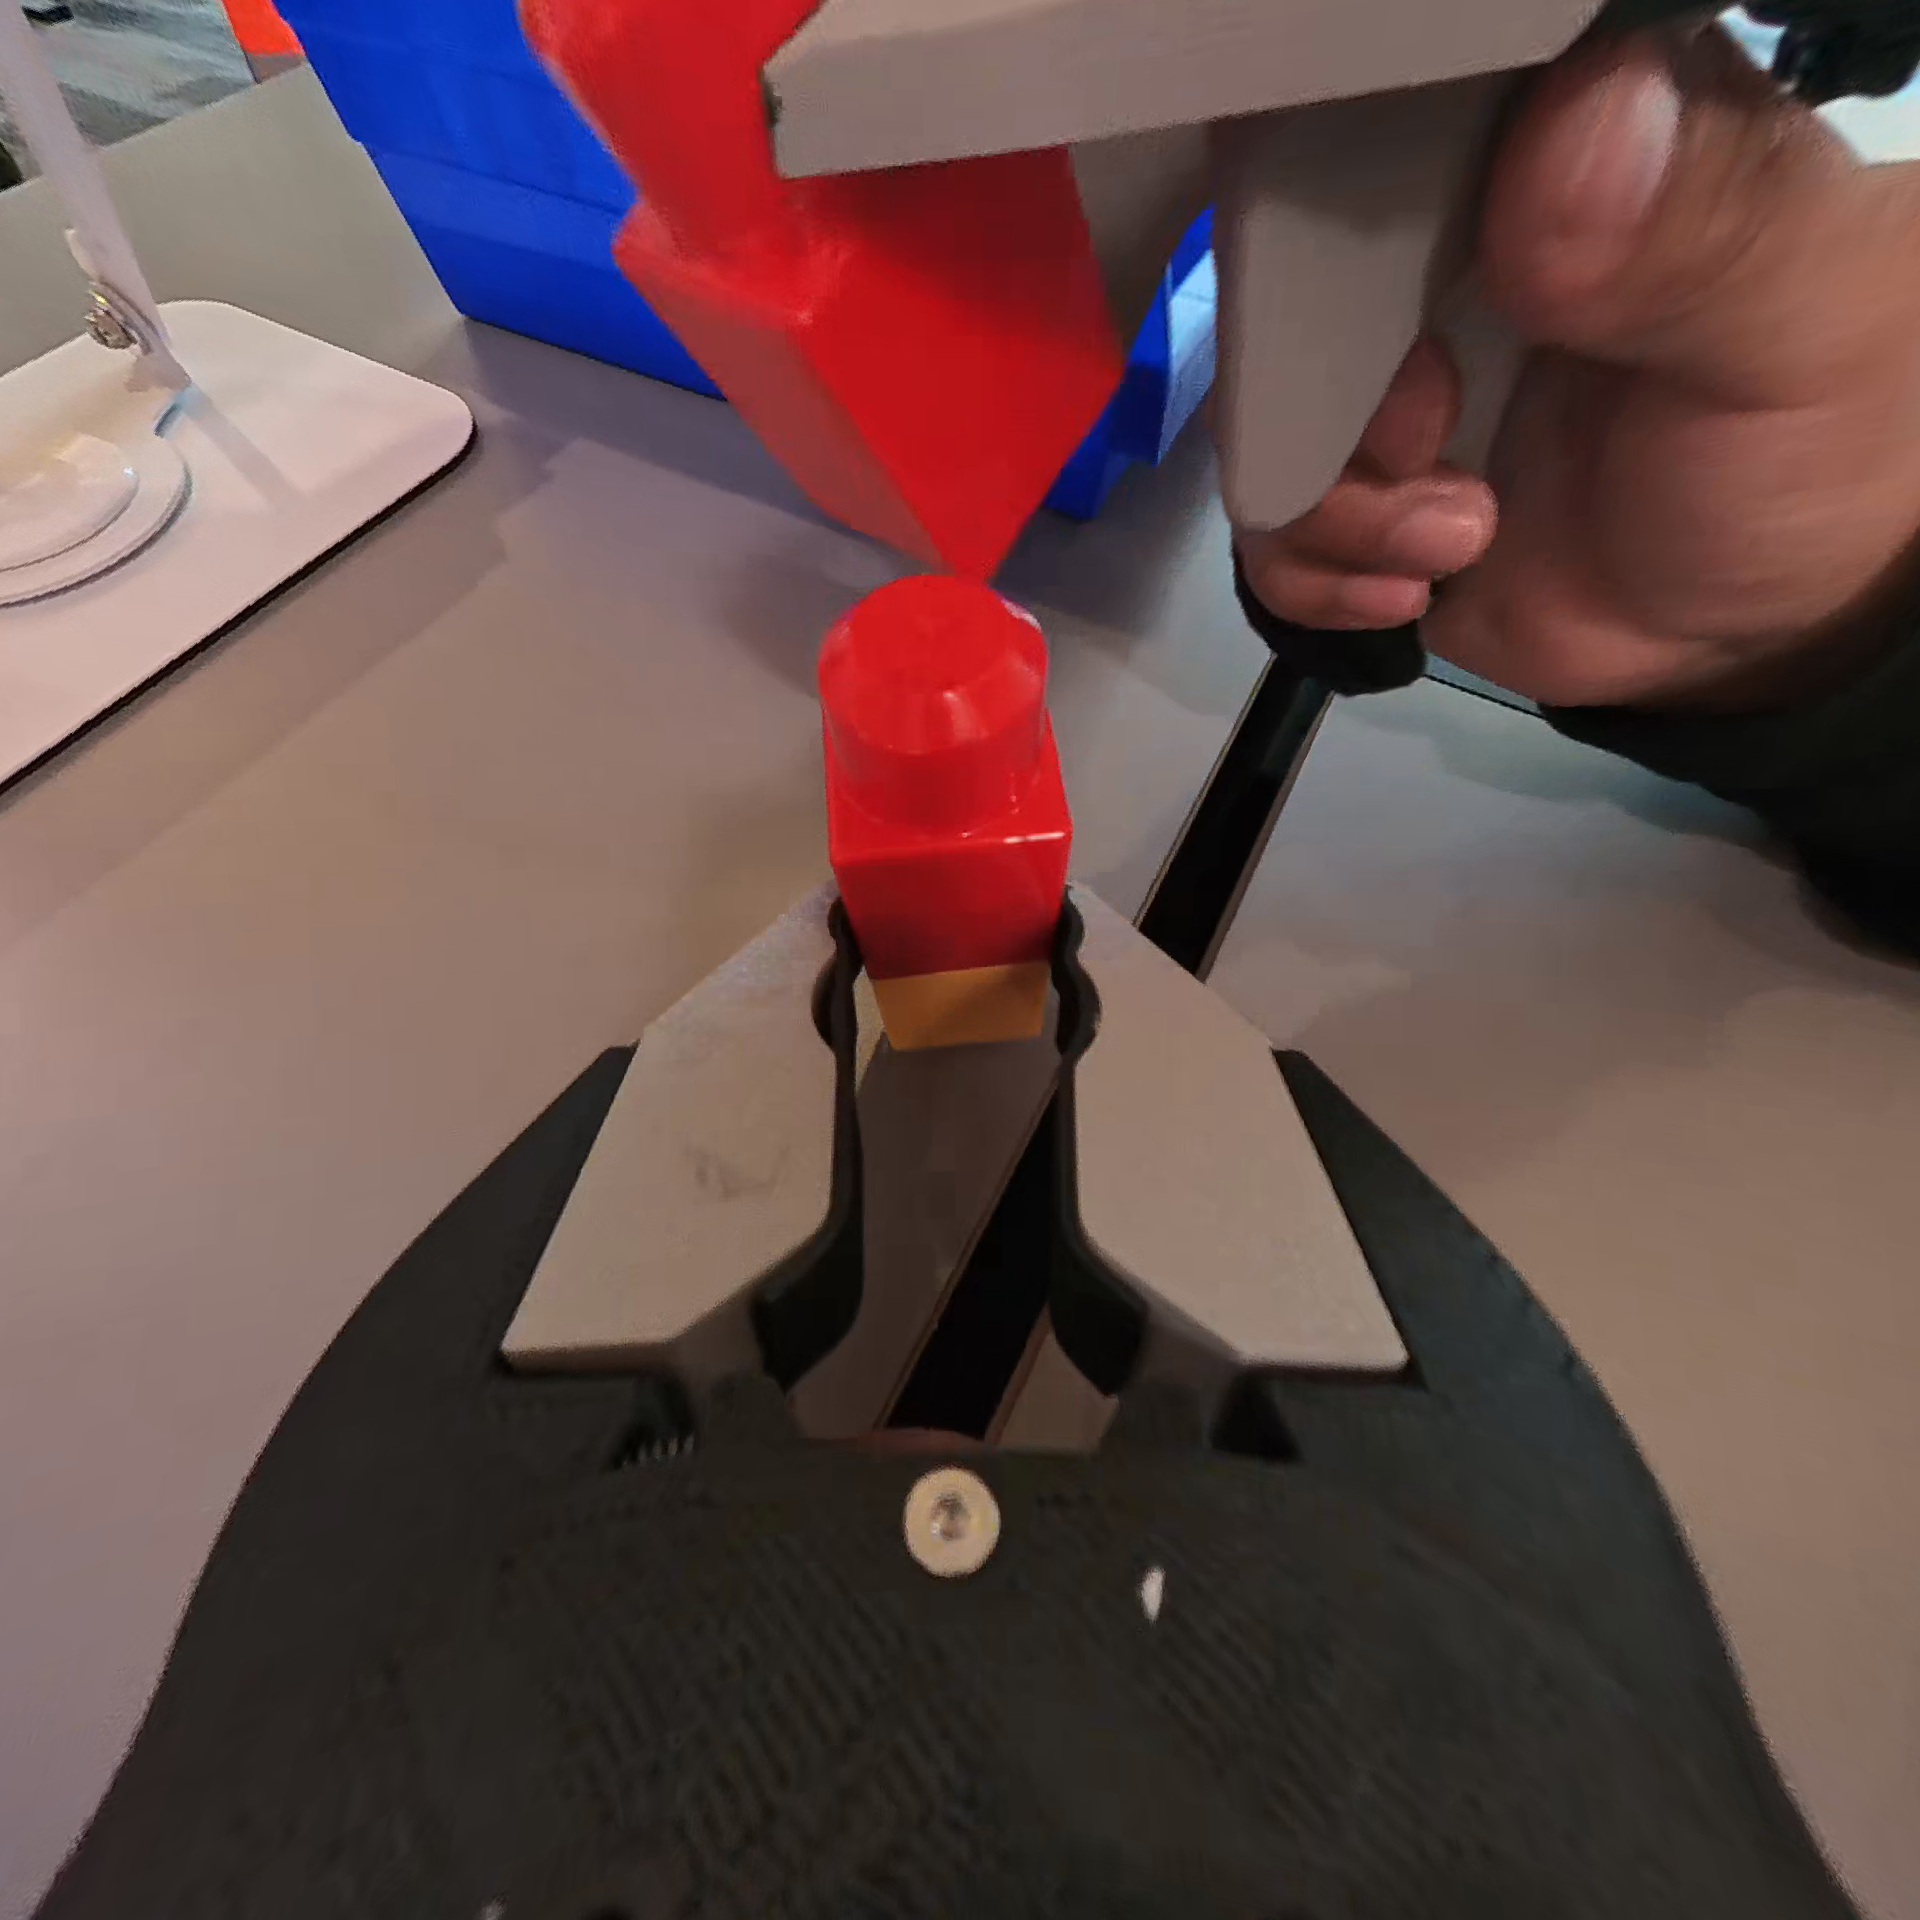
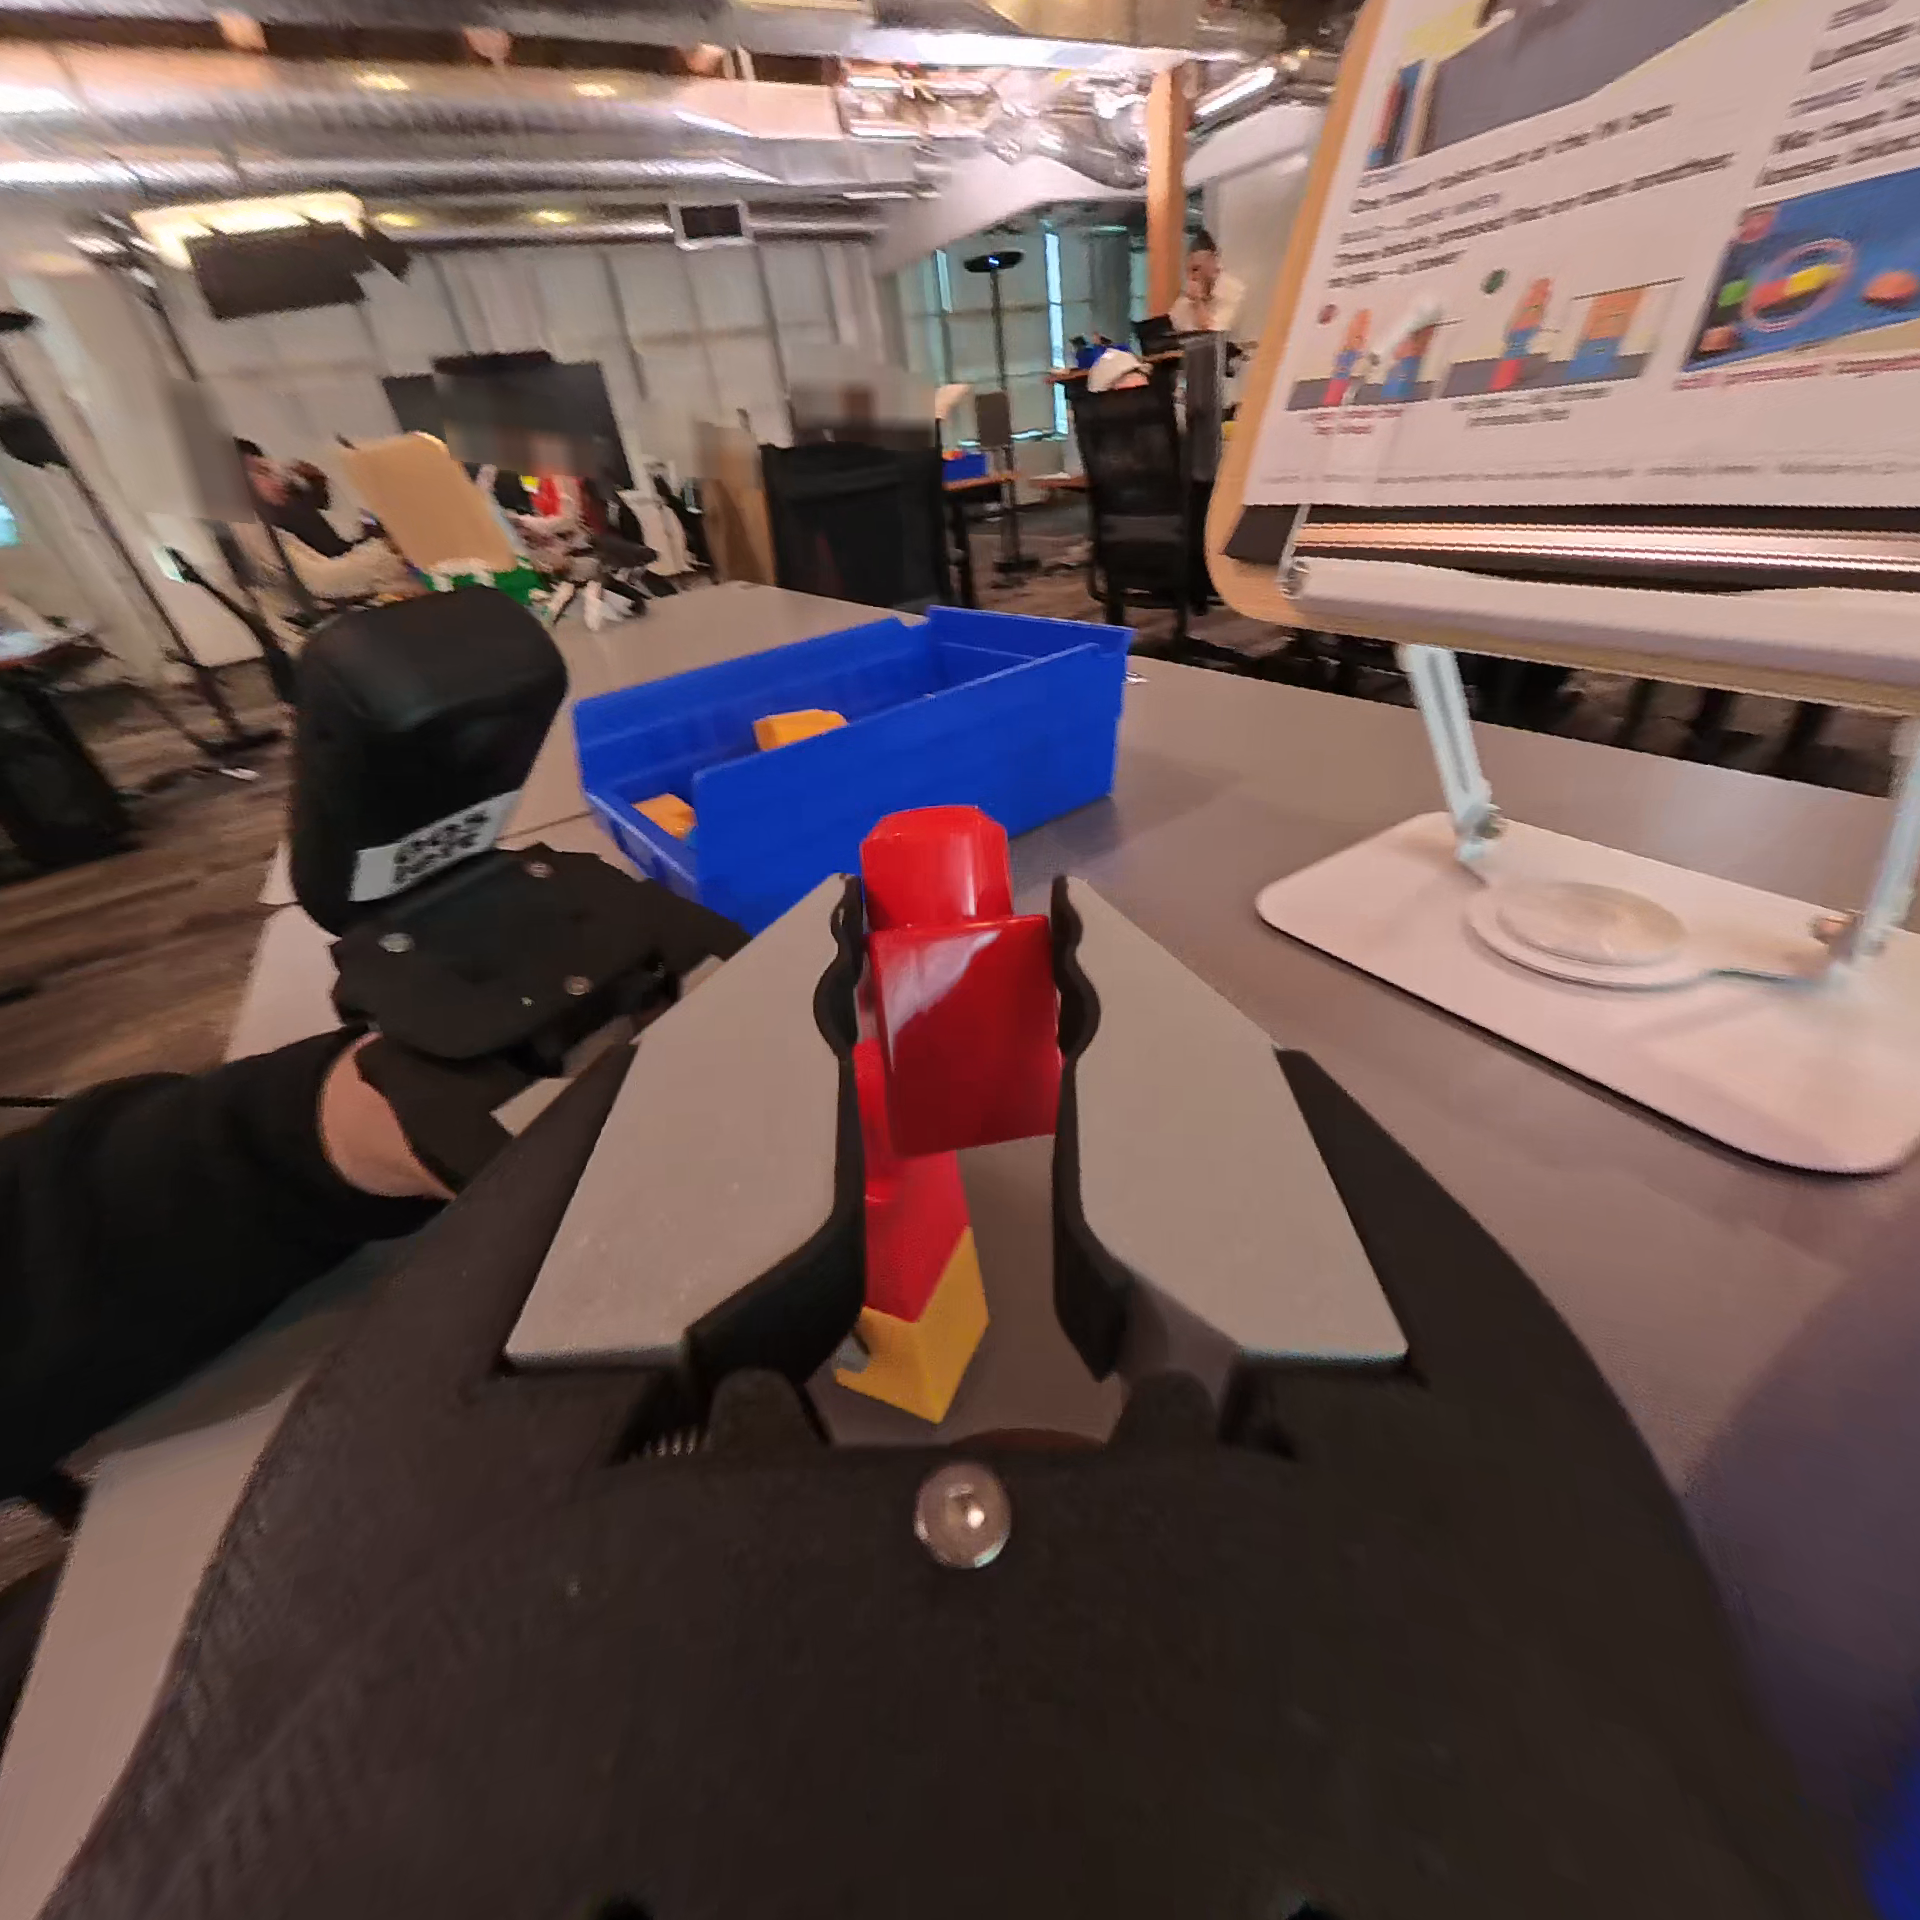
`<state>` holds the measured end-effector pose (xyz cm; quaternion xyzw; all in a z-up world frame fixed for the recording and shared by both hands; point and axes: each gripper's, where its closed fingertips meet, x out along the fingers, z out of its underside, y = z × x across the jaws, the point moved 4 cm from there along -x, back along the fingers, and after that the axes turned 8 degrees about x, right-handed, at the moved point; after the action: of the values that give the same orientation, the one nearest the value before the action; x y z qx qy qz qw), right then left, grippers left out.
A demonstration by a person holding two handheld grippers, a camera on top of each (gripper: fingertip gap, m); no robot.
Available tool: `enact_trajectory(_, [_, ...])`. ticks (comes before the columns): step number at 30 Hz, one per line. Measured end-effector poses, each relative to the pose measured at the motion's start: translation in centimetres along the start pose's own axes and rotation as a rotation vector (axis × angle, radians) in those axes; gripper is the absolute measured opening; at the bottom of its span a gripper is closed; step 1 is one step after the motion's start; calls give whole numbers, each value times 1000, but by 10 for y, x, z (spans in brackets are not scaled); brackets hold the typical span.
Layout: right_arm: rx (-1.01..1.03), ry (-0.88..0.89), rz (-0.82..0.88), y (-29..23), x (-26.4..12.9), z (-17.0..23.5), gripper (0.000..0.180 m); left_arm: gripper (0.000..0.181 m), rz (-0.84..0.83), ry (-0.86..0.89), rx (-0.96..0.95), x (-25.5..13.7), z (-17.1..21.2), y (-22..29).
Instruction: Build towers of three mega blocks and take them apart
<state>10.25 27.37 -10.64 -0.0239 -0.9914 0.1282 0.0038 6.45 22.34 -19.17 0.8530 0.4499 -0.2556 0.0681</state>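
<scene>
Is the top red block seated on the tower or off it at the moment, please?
Off it. The right tool holds the top red block tilted, only its corner meeting the stud of the lower red block.

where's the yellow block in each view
Left wrist view: the yellow block is centre frame, under a red block between the left gripper fingers.
Right wrist view: it sits low centre, at the stack's bottom.
Shared landmark: the blue bin.
</scene>
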Motion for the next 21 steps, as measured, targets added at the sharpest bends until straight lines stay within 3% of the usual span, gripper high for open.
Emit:
enact_trajectory(5, [70, 33, -145, -14, 1, -3, 33, 34, -3, -1, 4, 0, 0, 0])
enact_trajectory(21, [139, 30, -252, -25, 10, 1, 33, 34, 18, -25, 51, 3, 0, 9])
